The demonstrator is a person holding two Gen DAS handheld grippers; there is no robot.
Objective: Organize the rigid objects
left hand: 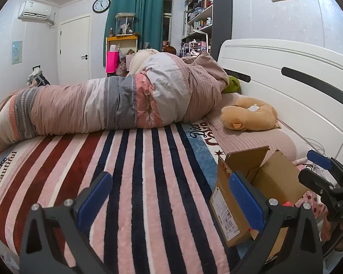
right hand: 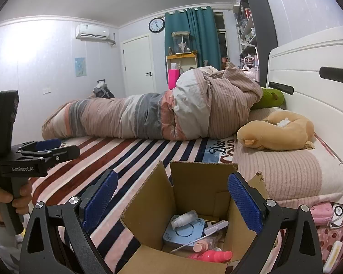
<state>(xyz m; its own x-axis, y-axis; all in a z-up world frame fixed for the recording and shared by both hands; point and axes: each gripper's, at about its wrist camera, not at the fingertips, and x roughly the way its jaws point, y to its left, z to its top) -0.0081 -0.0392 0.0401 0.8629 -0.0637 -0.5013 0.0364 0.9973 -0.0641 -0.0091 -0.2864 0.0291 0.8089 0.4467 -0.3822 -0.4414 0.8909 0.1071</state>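
An open cardboard box (right hand: 148,207) stands on the striped bed blanket (right hand: 135,157). Inside lie a blue-grey square device (right hand: 183,230), a white bottle (right hand: 183,218), a white flat item (right hand: 216,227) and pink bottles (right hand: 212,255). My right gripper (right hand: 171,203) is open and empty, right above the box opening. My left gripper (left hand: 169,203) is open and empty over the blanket, left of the box (left hand: 231,207). The left gripper shows at the left of the right wrist view (right hand: 54,147); the right gripper shows at the right of the left wrist view (left hand: 320,171).
A rolled duvet (left hand: 116,105) lies across the bed behind the blanket. A tan plush toy (left hand: 247,114) rests on the pillow (right hand: 285,173) by the white headboard (left hand: 285,77). Pink and white small items (right hand: 324,212) and cables lie right of the box.
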